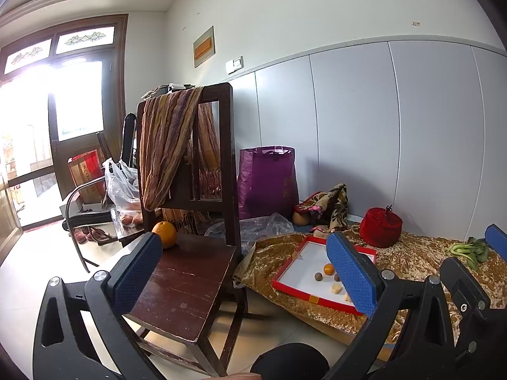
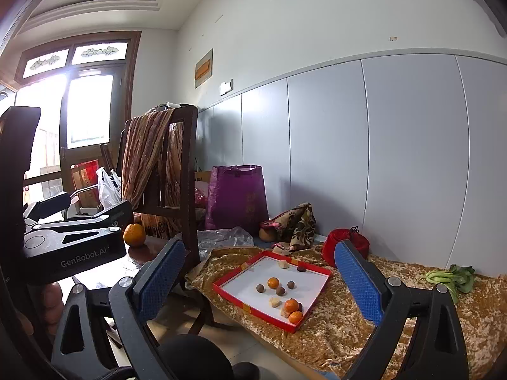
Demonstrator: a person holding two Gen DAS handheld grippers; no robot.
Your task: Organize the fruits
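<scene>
Right wrist view alone shows three oranges [image 2: 291,305] in the tray [image 2: 236,300]; both hand-held grippers wide.

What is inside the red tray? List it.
In the red tray: three small oranges, three brown round fruits, a darker one at the far edge and pale lumps. One pale piece lies partly hidden behind the front oranges.

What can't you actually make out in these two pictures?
- Left wrist view: the left gripper's right finger hides part of the red tray.
- Both views: the tray's small brown balls are too small to identify.
- Both views: purple bag's contents are hidden by its walls.
</scene>
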